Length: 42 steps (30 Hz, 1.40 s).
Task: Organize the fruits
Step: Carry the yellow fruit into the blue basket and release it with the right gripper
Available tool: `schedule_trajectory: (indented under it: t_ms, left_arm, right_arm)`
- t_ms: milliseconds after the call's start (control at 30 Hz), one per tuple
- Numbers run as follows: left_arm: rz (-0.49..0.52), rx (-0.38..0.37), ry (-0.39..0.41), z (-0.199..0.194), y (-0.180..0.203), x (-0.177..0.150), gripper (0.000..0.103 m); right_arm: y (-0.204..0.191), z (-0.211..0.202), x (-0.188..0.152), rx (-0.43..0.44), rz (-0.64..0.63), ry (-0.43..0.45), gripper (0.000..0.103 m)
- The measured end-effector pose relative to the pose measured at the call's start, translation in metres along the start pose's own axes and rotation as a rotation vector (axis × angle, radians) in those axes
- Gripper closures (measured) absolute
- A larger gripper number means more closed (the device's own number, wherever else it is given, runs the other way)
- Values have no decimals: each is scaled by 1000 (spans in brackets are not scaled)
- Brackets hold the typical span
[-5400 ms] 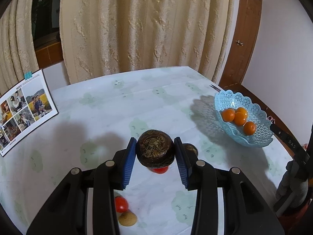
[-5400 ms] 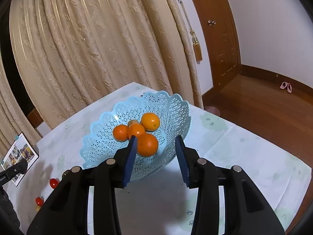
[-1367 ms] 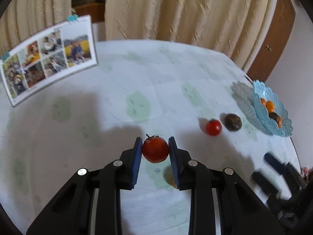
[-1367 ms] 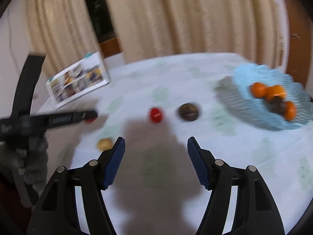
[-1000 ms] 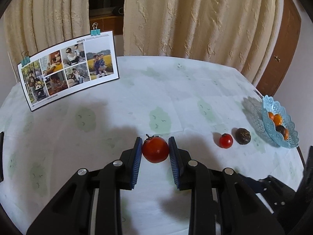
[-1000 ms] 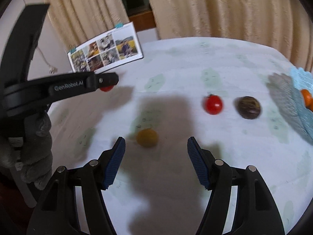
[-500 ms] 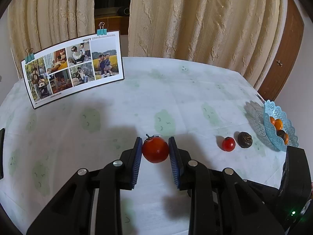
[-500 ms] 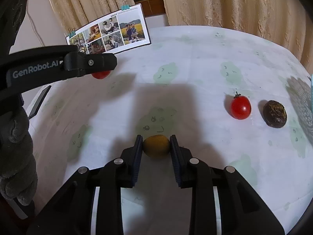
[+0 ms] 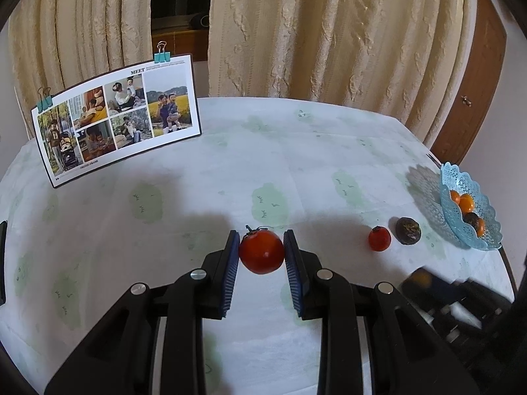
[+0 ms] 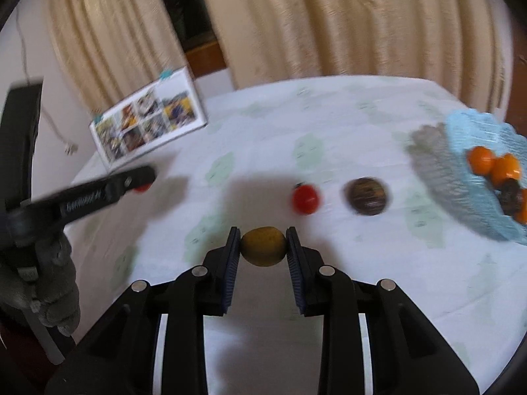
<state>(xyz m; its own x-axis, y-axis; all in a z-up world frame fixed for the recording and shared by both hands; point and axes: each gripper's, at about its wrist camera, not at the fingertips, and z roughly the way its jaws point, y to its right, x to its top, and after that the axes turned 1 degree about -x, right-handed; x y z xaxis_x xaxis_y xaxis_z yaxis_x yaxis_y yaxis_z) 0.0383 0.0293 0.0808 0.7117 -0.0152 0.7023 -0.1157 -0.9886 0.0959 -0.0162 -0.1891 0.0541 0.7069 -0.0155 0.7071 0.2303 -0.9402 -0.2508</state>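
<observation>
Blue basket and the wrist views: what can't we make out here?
- Blue basket contents: right wrist view motion-blurred and edge-cropped; tiny in left wrist view.
- Yellow-brown fruit in right gripper: type unclear.
- Tomato underside: left gripper pads cover its sides.

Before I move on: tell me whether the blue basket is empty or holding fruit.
Holding fruit. The blue basket contains orange fruits and a dark round one; the exact count is unclear.
</observation>
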Motion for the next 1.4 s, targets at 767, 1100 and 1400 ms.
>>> schedule_trajectory:
  t_ms: [767, 1100, 1400]
  left_arm:
    - [40, 13, 3, 2, 17, 3, 75]
    - [64, 13, 4, 3, 31, 8, 75]
    - [91, 7, 3, 4, 47, 11, 75]
  right_arm:
    - [146, -73, 19, -250, 271, 205, 74]
    - [198, -68, 19, -354, 347, 211, 74]
    - [207, -70, 15, -370, 370, 237, 61]
